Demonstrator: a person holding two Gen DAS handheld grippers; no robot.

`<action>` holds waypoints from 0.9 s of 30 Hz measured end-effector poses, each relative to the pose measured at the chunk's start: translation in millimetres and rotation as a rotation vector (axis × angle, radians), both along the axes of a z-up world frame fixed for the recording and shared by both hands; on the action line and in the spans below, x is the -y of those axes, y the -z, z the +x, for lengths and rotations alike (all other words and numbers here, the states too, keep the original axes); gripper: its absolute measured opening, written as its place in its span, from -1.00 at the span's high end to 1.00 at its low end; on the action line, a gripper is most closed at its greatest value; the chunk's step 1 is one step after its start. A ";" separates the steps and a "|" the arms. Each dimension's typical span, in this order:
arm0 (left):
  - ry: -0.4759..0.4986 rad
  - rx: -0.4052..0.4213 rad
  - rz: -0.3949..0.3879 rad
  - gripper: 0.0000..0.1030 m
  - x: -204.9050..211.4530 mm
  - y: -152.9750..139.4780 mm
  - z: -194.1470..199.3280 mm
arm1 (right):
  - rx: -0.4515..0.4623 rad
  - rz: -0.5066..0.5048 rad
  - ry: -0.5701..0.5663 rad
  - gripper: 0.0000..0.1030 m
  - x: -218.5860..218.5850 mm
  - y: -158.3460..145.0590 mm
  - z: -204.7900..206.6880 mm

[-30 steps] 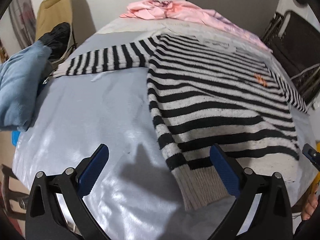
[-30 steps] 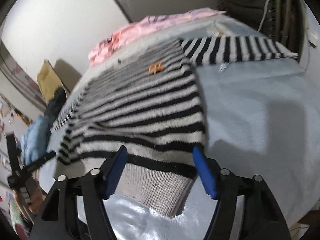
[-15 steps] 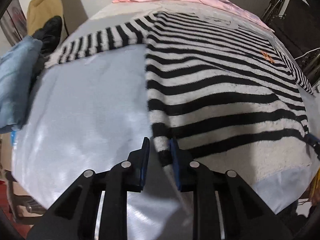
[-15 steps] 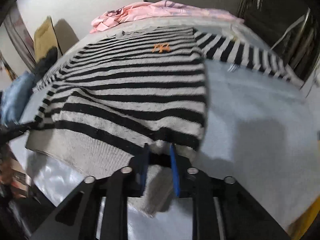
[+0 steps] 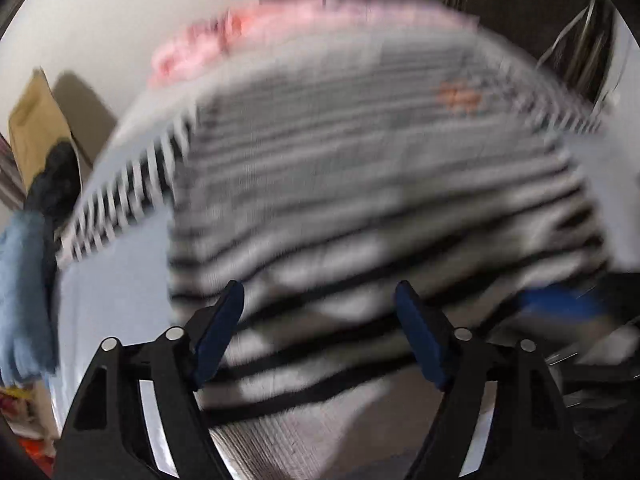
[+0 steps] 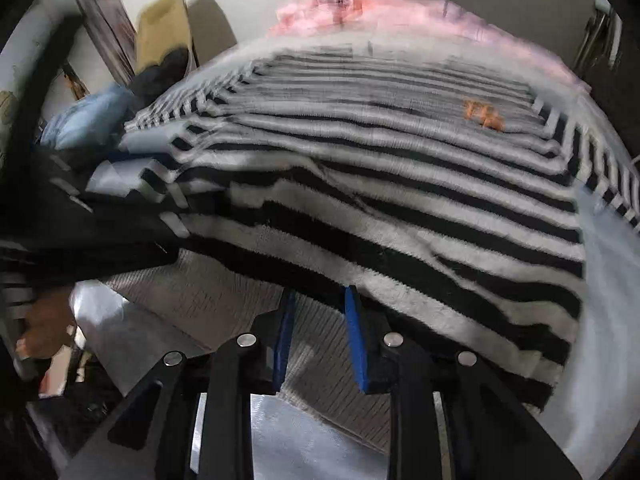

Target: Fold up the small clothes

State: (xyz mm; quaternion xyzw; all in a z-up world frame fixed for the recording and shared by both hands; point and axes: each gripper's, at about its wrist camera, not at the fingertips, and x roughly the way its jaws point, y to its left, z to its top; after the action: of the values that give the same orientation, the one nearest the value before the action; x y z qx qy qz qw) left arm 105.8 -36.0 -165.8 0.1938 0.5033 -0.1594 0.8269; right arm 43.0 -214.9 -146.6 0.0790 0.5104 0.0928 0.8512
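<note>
A black-and-white striped sweater (image 5: pixel 360 200) lies spread on the pale grey table cover (image 5: pixel 112 288), with one sleeve (image 5: pixel 128 192) stretched out to the left. The view is blurred by motion. My left gripper (image 5: pixel 320 312) hangs open over the sweater's lower left part with nothing between its fingers. In the right wrist view the sweater (image 6: pixel 400 200) has a small orange mark (image 6: pixel 484 114) on its chest. My right gripper (image 6: pixel 320 320) has its pads close together on the grey ribbed hem (image 6: pixel 224 292). A hand (image 6: pixel 44 320) holds the left gripper's dark body at the left edge.
A pink garment (image 6: pixel 360 8) lies bunched at the far edge of the table. Light blue cloth (image 5: pixel 24 280) and a dark item hang off the left side, by a brown bag (image 5: pixel 32 128). Dark metal racks stand at the far right.
My left gripper has let go of the sweater's bottom left corner, opened wide and moved right over the stripes. The right gripper stays on the hem, its pads slightly further apart.
</note>
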 end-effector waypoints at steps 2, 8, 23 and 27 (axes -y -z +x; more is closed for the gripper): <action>-0.013 0.000 -0.065 -0.44 -18.4 2.5 -5.5 | -0.022 0.018 -0.012 0.51 5.3 -3.5 -4.9; -0.064 -0.022 -0.122 -0.44 -34.5 -7.4 18.1 | 0.021 0.048 0.053 0.51 25.6 -19.5 24.8; -0.106 0.058 -0.061 -0.46 7.0 -20.1 155.4 | 0.014 0.002 0.320 0.43 108.5 3.3 169.6; -0.125 0.046 -0.006 -0.54 27.2 11.5 186.2 | -0.021 0.068 0.330 0.47 127.9 25.6 188.1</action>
State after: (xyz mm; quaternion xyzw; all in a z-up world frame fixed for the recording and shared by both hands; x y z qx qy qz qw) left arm 292.0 -63.3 -177.3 0.1632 0.4948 -0.1042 0.8471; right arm 231.1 -342.8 -172.2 0.1913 0.4961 -0.0318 0.8463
